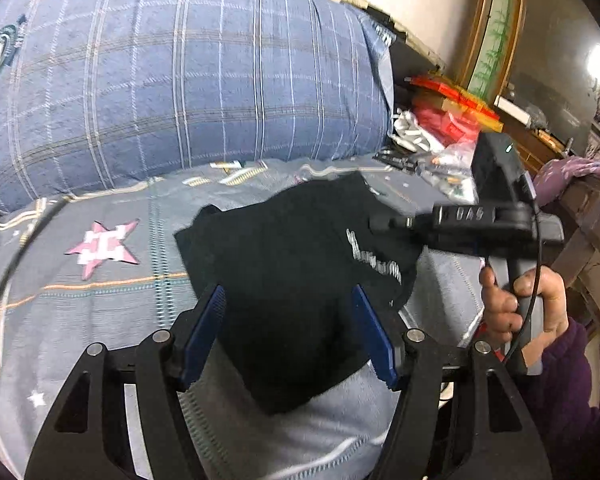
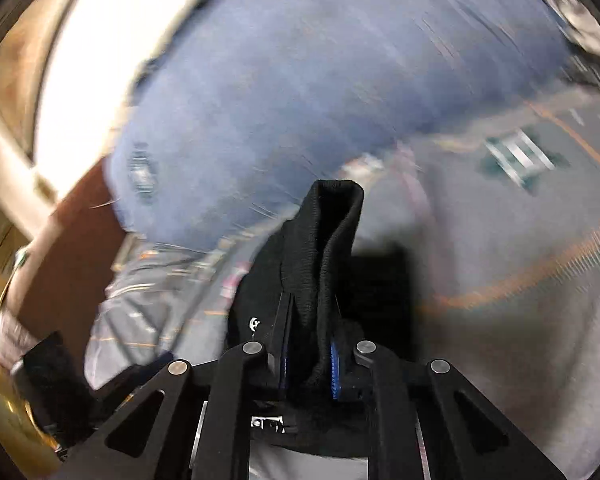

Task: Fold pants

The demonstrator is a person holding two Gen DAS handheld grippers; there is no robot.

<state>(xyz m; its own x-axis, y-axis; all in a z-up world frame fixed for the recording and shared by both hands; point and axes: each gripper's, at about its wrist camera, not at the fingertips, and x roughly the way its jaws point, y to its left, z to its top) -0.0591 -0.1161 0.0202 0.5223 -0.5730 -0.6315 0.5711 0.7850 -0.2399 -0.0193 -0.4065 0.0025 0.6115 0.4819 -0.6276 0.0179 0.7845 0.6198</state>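
Black pants [image 1: 300, 280] on patterned bedspread [image 1: 100, 300]. Left gripper [image 1: 290, 320] spread wide above them, released. Right gripper [image 2: 308, 344] clenched on bunched pants fabric.

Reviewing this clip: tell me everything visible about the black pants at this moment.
The black pants are dark knit fabric, with white lettering near one edge. They lie bunched in a partly folded heap on the grey patterned bedspread, in front of the blue plaid pillow. The right gripper is clamped on a ribbed fold of them, which stands up beyond its fingers. The left gripper is open, its blue pads either side of the cloth; contact is unclear.
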